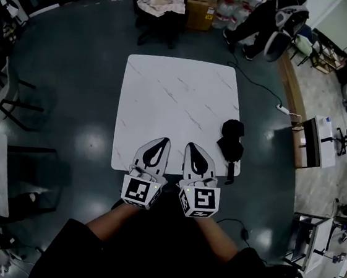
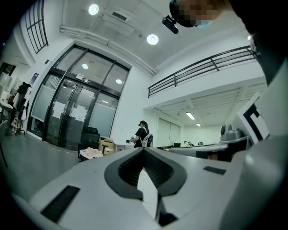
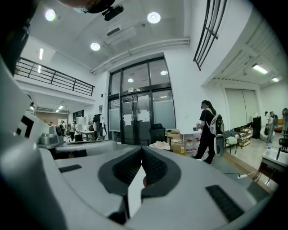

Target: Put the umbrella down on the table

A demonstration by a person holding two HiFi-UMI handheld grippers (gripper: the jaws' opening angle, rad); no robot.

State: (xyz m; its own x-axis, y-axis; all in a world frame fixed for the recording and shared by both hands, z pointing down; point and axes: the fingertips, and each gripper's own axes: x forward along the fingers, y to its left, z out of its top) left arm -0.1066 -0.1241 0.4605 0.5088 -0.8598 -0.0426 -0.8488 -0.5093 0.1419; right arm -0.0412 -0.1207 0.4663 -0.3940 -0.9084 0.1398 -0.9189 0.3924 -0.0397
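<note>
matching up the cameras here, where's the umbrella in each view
Head view: the umbrella lies on the table, at its right edge toward the bottom corner.
Left gripper view: not in it.
Right gripper view: not in it.
Shared landmark: the standing person in black, top right in the head view, near centre in the left gripper view, right of centre in the right gripper view.

Open-plan office or lab hall: glazed entrance doors (image 3: 139,114), mezzanine railing (image 2: 202,67), recessed ceiling lights (image 3: 154,18), stacked cardboard boxes (image 1: 200,10), polished concrete floor (image 1: 76,62).
</note>
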